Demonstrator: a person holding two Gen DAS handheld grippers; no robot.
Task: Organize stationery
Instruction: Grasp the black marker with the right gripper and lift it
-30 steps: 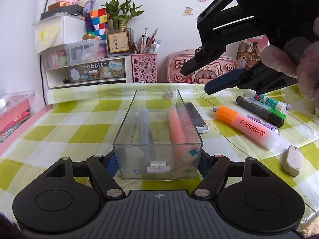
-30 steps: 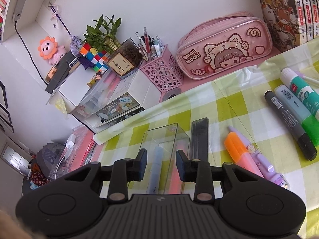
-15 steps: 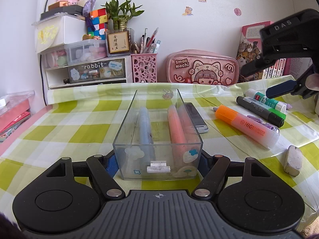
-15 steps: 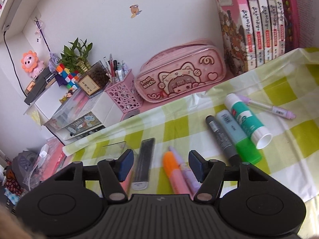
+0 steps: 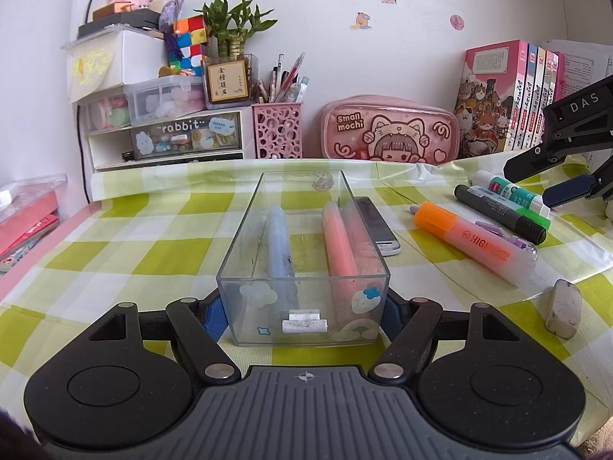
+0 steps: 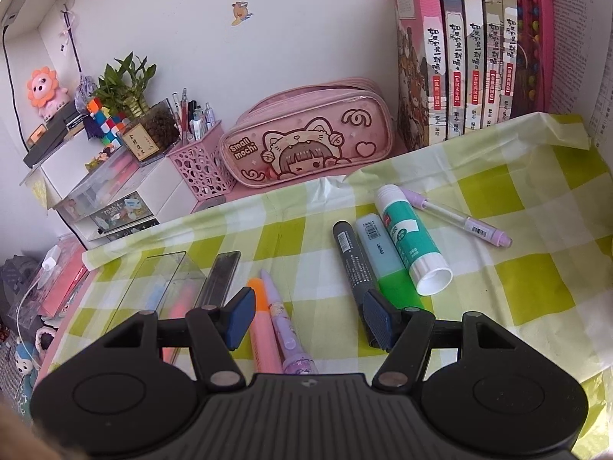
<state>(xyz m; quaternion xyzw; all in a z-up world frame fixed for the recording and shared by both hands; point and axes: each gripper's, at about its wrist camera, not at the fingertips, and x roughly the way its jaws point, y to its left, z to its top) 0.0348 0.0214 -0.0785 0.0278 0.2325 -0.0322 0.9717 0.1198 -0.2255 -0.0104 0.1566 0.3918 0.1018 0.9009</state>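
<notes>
My left hand-held gripper [image 5: 302,312] is pinching the near end of the clear box [image 5: 302,260], which sits on the desk [image 5: 115,257] with a blue pen [image 5: 281,249] and a pink pen [image 5: 339,245] inside. My right hand-held gripper [image 6: 308,318] is spread and empty, above the loose markers. The black marker [image 6: 350,264], green marker [image 6: 385,260] and glue stick [image 6: 412,241] lie touching, so I judge closing on one could nudge or drag its neighbours. The orange highlighter [image 6: 262,329] and purple pen [image 6: 285,333] are also side by side. Their near ends are hidden under my gripper, and I cannot tell which one it is aimed at.
</notes>
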